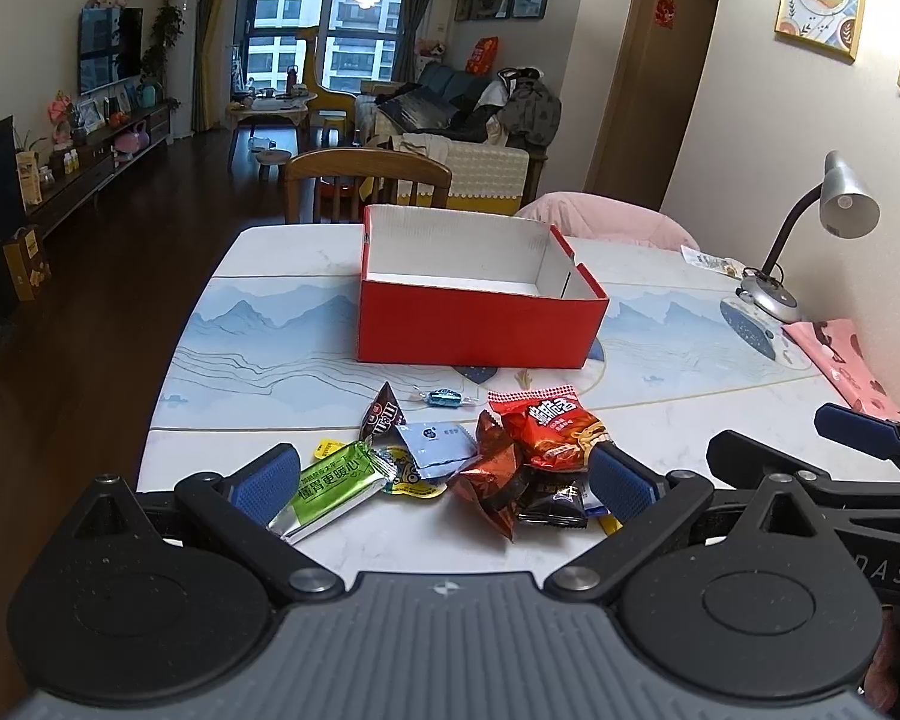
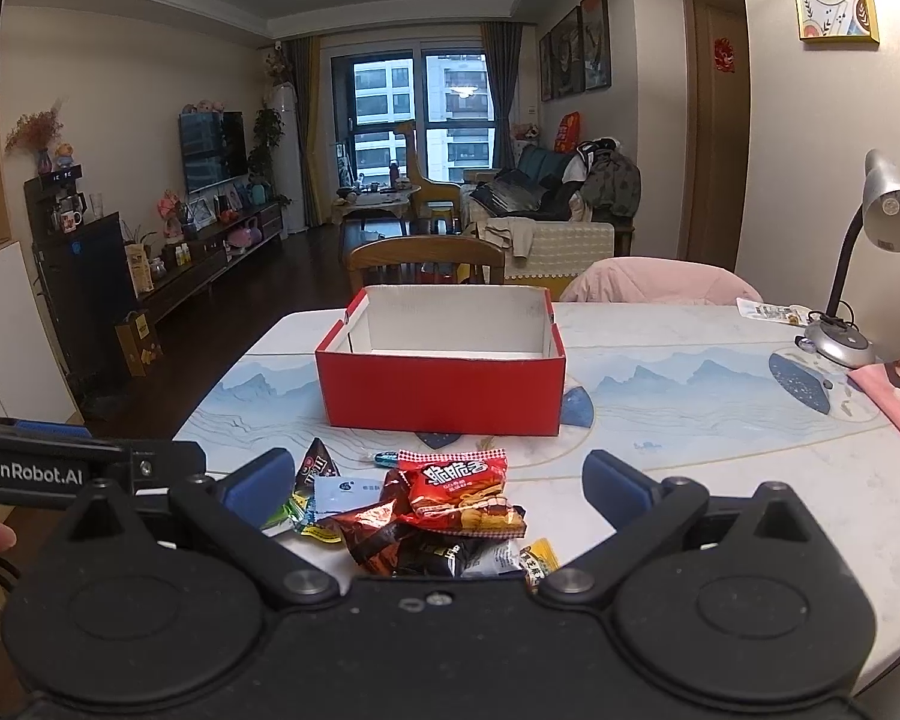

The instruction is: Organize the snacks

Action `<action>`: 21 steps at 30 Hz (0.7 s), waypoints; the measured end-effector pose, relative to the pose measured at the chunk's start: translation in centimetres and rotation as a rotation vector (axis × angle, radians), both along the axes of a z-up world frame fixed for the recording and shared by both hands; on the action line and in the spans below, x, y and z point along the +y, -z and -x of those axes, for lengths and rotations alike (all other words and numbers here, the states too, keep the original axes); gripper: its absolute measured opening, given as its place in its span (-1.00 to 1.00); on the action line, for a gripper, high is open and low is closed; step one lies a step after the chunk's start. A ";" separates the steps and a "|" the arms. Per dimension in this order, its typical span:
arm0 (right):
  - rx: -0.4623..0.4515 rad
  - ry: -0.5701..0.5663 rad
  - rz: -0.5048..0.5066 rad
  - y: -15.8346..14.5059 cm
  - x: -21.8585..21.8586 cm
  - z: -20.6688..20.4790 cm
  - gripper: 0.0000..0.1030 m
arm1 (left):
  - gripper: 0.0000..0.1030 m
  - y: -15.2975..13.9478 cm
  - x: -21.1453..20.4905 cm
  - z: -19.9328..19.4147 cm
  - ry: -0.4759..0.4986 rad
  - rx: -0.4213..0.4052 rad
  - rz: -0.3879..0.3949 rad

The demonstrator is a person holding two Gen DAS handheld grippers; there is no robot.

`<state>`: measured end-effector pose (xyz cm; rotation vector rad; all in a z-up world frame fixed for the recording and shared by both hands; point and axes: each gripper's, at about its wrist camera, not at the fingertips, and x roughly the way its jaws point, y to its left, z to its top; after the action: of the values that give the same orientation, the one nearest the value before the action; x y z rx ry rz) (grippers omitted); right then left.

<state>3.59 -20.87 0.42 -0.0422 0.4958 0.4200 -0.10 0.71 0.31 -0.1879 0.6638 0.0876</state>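
Bare marble-patterned tabletop [image 2: 720, 480] lay between the loose heap of crinkled foil snack packets [image 2: 426, 510] near the front edge and the open red cardboard box [image 2: 444, 396] farther back at centre, its white inside showing. Both the left gripper [image 1: 444, 480] and right gripper [image 2: 438, 480] tilted downward over the heap, blue-padded jaws spread wide apart and holding nothing.

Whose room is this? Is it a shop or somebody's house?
Most likely somebody's home, an open living and dining room. There is a dining table with a wooden chair, a sofa piled with clothes, and a television on the wall.
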 end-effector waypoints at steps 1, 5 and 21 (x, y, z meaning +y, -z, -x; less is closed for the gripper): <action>0.007 0.001 0.001 0.1 0.1 0.0 0.99 | 1.00 0.0 0.0 0.0 0.000 0.000 0.000; 0.008 0.001 0.004 0.2 0.2 0.1 0.99 | 0.99 0.1 0.2 -0.1 0.002 0.005 0.011; 0.070 -0.017 0.128 0.9 1.4 -2.2 0.99 | 0.99 1.6 0.9 -2.1 -0.021 0.072 0.046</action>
<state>5.80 -19.42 -0.47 -0.1561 0.5915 0.4069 2.04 1.65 -1.33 -0.2372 0.7362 0.1001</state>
